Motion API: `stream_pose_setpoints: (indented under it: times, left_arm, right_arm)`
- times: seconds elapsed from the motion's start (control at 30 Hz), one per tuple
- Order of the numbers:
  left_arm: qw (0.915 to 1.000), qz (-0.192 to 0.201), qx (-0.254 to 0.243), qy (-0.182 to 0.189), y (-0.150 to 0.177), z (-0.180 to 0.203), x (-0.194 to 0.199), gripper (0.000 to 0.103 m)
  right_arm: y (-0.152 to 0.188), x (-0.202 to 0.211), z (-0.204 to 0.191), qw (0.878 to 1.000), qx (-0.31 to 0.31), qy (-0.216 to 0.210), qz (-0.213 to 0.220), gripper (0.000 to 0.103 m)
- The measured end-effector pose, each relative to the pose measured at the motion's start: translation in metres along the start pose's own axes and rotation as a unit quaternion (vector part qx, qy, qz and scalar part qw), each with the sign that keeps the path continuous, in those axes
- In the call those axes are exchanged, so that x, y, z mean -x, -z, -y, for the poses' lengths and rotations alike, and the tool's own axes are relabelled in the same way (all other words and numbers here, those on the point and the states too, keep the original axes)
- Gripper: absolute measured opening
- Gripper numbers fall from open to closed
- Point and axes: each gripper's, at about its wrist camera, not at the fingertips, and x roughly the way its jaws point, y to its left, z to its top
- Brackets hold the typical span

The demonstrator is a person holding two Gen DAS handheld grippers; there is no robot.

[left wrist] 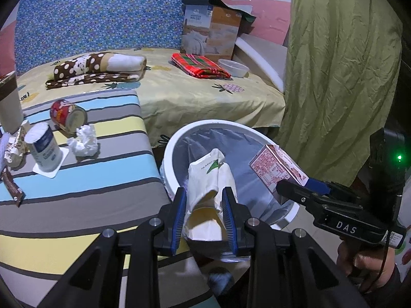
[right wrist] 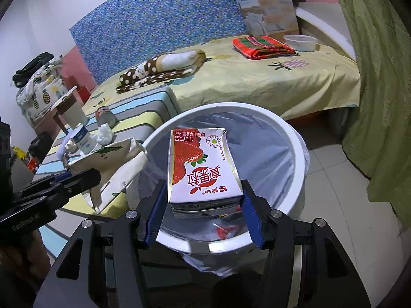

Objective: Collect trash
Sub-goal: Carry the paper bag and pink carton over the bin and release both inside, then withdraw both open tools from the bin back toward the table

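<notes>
Blue pads of the left tool (left wrist: 204, 214) press on both sides of a crumpled white paper bag with a green mark (left wrist: 208, 195); the jaws stand narrow, clamped on it. Bag and tool hang over the near rim of a round white trash bin (left wrist: 169, 154) lined with a clear plastic liner (left wrist: 246, 151). The bin stands on the tiled floor, just beside the right edge of a desk covered in a striped cloth (left wrist: 84, 179).

Right tool (right wrist: 203, 202): jaws set fairly wide, pads gripping the lower sides of a strawberry milk carton (right wrist: 203, 164). The carton is held above the bin's opening, printed face up. Some red-and-white wrapping lies at the bottom of the liner.

On the desk, near its far edge: a red can on its side (left wrist: 68, 115), a crumpled white tissue (left wrist: 83, 141), a white yogurt cup standing upside down (left wrist: 43, 151). A brown snack wrapper (left wrist: 11, 188) lies at the left edge.

Behind desk and bin stands a bed with a yellow pineapple-print sheet (left wrist: 195, 95), carrying folded blankets and a white bowl (left wrist: 233, 67).

A hand (left wrist: 364, 259) grips the right tool's handle.
</notes>
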Motion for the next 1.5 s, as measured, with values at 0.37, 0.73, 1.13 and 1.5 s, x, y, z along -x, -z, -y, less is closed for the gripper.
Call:
stream_pose_setpoints:
  times: [0.37,0.73,1.13,1.5]
  left_arm:
    - [0.9998,-0.02,0.0,0.007,-0.002,0.002,-0.021,0.031]
    - [0.9996,-0.017,0.015,0.017,-0.002,-0.003,-0.022,0.046]
    - [0.9997,-0.002,0.021,0.01,0.008,-0.01,0.0,0.046]
    - [0.9992,0.018,0.035,-0.004,0.019,-0.023,0.03,0.046]
  right_arm:
    - [0.0,-0.01,0.011,0.999,-0.007,0.021,-0.026,0.058]
    - [-0.003,-0.007,0.016,0.999,-0.014,0.027,-0.025,0.06]
    - [-0.003,0.003,0.002,1.0,-0.001,0.015,-0.012,0.06]
    - [-0.004,0.017,-0.031,0.999,0.04,-0.009,0.008,0.06]
